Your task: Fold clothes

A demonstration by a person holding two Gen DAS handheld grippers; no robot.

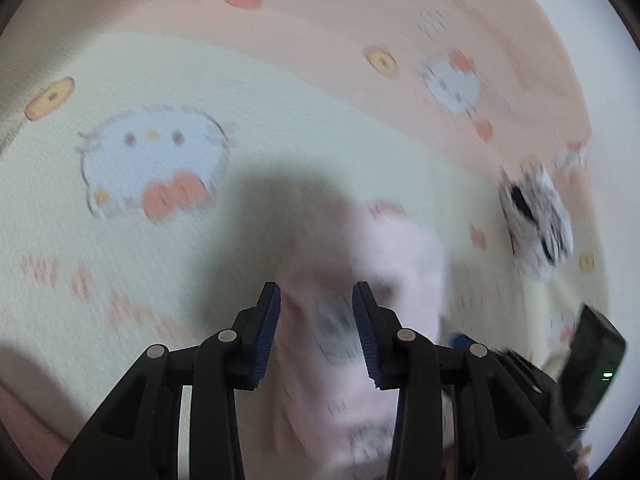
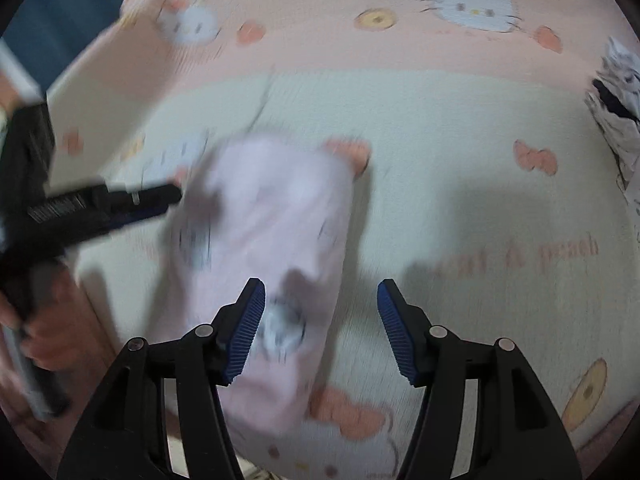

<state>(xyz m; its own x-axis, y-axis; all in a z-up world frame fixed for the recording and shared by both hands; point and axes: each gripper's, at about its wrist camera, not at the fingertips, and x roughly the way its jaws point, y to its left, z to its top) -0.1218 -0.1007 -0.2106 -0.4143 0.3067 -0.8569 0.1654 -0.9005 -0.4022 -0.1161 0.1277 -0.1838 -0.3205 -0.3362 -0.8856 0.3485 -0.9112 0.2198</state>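
The pink garment [image 2: 264, 232] lies bunched on the cartoon-cat blanket [image 2: 440, 140]. It looks light, soft and limp; I would pinch an edge or hem. My left tongs [image 1: 316, 320] and right tongs [image 2: 320, 320] stand open above it, gripping nothing. Blanket print beside it reads "& peach".

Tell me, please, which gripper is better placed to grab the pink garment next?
Probably the left gripper: the pink garment lies between its open fingers. The right gripper is open too, but the cloth sits against only its left finger, off centre. Blur makes this uncertain.
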